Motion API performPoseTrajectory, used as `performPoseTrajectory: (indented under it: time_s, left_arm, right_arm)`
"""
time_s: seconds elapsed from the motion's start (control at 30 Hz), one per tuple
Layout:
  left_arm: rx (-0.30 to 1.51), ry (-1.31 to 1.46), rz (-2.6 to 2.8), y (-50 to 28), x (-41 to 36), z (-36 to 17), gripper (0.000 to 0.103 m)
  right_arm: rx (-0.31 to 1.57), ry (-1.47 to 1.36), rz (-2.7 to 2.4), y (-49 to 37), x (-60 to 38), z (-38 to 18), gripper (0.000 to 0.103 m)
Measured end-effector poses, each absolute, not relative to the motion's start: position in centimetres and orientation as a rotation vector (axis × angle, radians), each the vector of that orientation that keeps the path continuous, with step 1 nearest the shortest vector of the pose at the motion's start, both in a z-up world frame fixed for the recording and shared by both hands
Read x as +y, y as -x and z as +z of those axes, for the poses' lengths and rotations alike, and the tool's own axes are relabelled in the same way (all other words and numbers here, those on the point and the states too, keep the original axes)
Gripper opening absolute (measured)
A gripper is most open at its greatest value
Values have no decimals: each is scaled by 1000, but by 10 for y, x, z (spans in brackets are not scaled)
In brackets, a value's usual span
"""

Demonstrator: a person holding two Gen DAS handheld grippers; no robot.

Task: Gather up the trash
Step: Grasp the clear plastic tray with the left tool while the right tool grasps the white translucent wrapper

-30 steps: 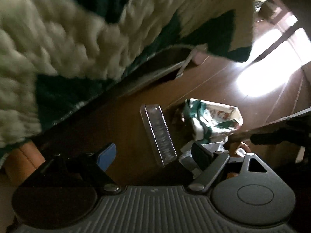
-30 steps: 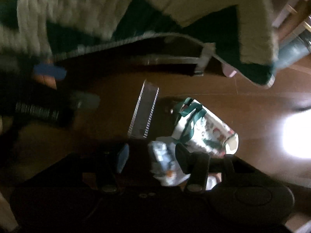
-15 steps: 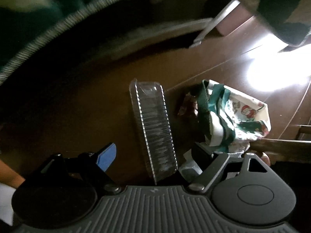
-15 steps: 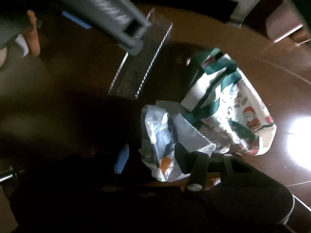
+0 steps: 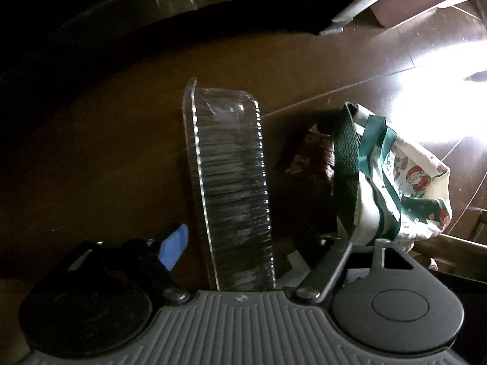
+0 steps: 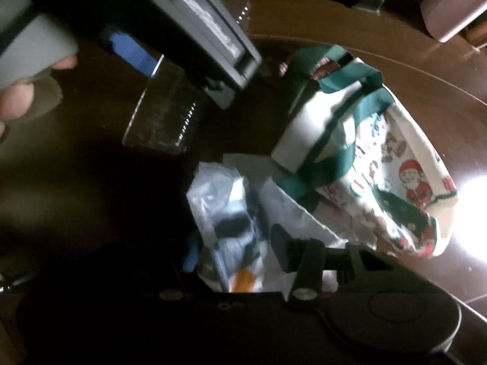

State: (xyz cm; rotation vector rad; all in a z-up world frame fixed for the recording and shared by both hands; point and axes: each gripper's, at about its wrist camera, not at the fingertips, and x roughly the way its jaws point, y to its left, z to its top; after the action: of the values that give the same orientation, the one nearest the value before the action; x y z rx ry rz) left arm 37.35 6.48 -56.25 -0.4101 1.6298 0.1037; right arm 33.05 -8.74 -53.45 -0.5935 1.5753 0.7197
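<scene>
A clear ribbed plastic tray (image 5: 231, 182) lies on the dark wood floor. My left gripper (image 5: 243, 237) points down over its near end, jaws closing with the tray between them; the blue pad (image 5: 173, 246) stands just clear of its edge. A crumpled white plastic wrapper (image 6: 225, 213) lies between the fingers of my right gripper (image 6: 234, 249), whose jaws are closing around it. A Santa-print tote bag (image 6: 395, 182) with green straps lies right of both. In the right wrist view the left gripper's grey body (image 6: 207, 30) hangs over the tray (image 6: 164, 121).
A brown wrapper (image 5: 307, 155) lies by the bag's (image 5: 411, 188) mouth, and white paper (image 6: 292, 213) beside the wrapper. A metal furniture leg (image 5: 350, 18) and a pinkish box (image 6: 453, 9) stand beyond. Sun glare (image 5: 441, 91) lights the floor at right. A hand's fingers (image 6: 15, 100) show at left.
Both grippers have sunk toward the floor, and the knit blanket has left the views. The tray and the wrapper now sit larger between the fingers, and both pairs of jaws have narrowed.
</scene>
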Motion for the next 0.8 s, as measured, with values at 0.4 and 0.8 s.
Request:
performPoseTrajectory:
  time_s: [0.4,0.8]
  left_arm:
    - [1665,453,75,-371,76,-568,8]
    - [1600,524,91,-319,99,-502,4]
  right_arm:
    - [1573,520,729,-338,-82,-536,4]
    - [1512,419,743,-350,-79,-455,2]
